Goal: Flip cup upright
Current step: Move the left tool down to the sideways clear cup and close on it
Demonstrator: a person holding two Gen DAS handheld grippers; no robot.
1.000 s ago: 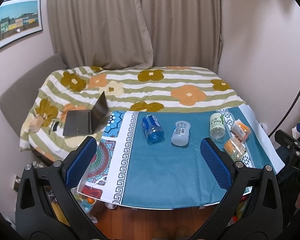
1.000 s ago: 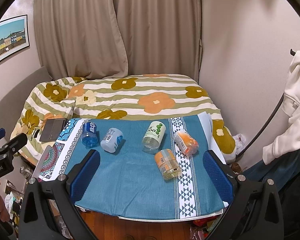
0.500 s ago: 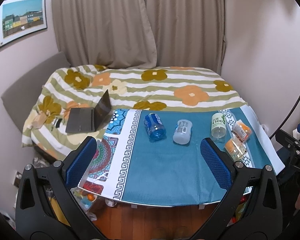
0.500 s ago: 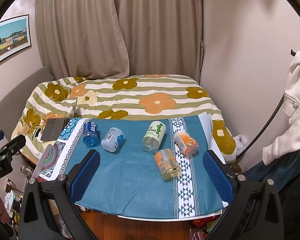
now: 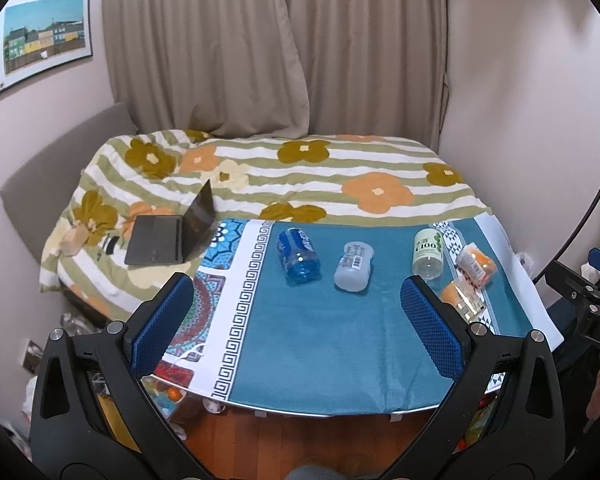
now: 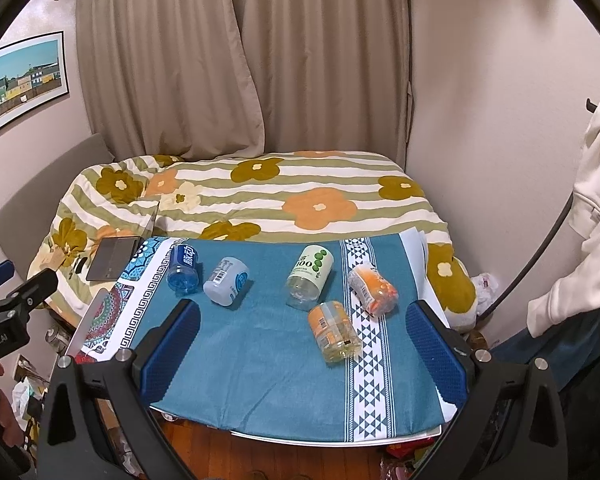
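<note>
Several plastic cups lie on their sides on a teal cloth over a table (image 5: pixel 340 360) (image 6: pixel 260 380): a blue cup (image 5: pixel 298 255) (image 6: pixel 183 267), a grey-white cup (image 5: pixel 354 266) (image 6: pixel 226 281), a clear cup with a green label (image 5: pixel 428 253) (image 6: pixel 310 276), and two orange cups (image 5: pixel 462 298) (image 6: pixel 334 330) (image 5: pixel 476 262) (image 6: pixel 372 288). My left gripper (image 5: pixel 298 320) is open and empty, held above the table's near edge. My right gripper (image 6: pixel 300 344) is open and empty, also back from the cups.
A bed with a flowered striped cover (image 5: pixel 300 176) lies behind the table, with an open laptop (image 5: pixel 172 232) on it. Curtains and walls stand behind. A white garment (image 6: pixel 580 220) hangs at the right. Clutter lies on the floor under the table.
Both grippers have drifted slightly, shifting the view a little to the right in the left wrist view. The cups have not moved and both grippers stay open.
</note>
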